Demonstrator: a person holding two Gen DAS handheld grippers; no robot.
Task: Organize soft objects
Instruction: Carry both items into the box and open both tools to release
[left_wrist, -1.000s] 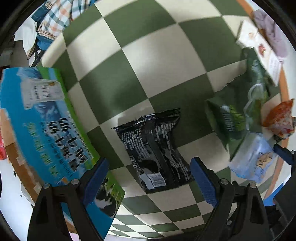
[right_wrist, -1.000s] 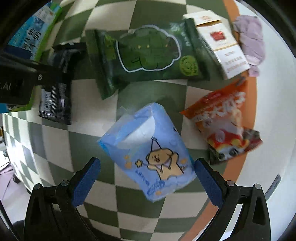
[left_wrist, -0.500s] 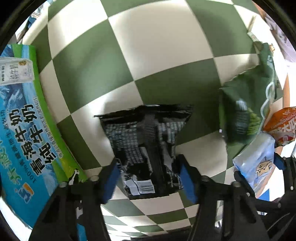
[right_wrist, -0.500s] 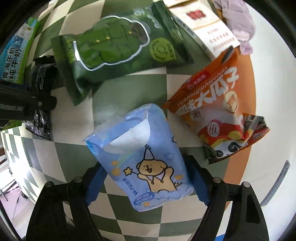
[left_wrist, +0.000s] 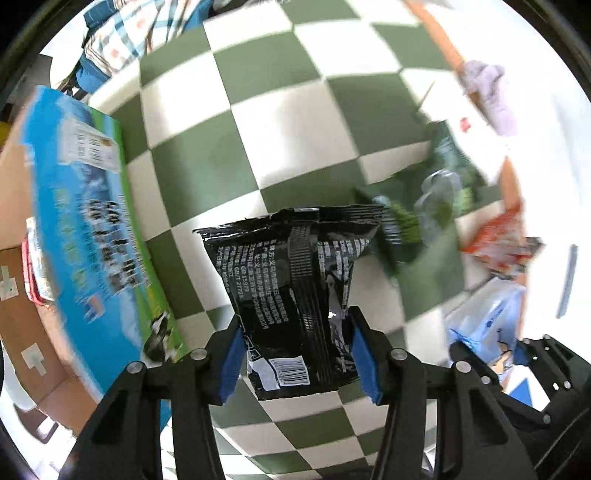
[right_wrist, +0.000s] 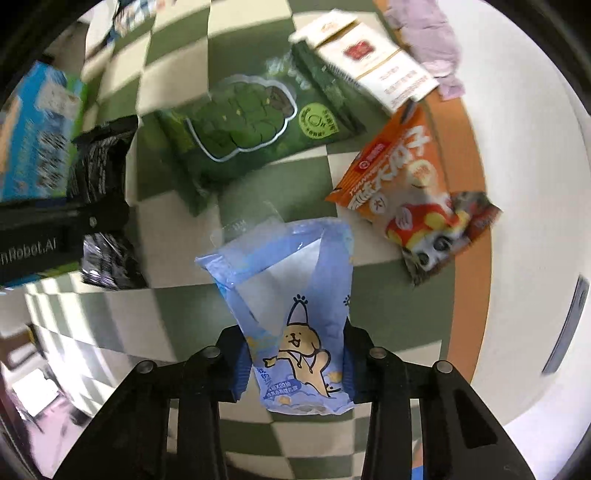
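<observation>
My left gripper (left_wrist: 295, 354) is shut on a black snack packet (left_wrist: 295, 291) and holds it above the green and white checkered cloth (left_wrist: 295, 122). My right gripper (right_wrist: 293, 363) is shut on a light blue tissue pack (right_wrist: 291, 295) with a cartoon dog, lifted off the cloth. In the right wrist view the black packet (right_wrist: 99, 162) and the left gripper's body show at the left. In the left wrist view the blue pack (left_wrist: 487, 325) shows at the lower right.
A green snack bag (right_wrist: 251, 125), an orange snack bag (right_wrist: 410, 173), a white and red carton (right_wrist: 373, 66) and a lilac cloth (right_wrist: 432, 37) lie on the table. A blue and green milk box (left_wrist: 85, 229) stands at the left.
Both grippers have closed, the left on the black packet and the right on the blue tissue pack, and both have lifted their packs off the cloth.
</observation>
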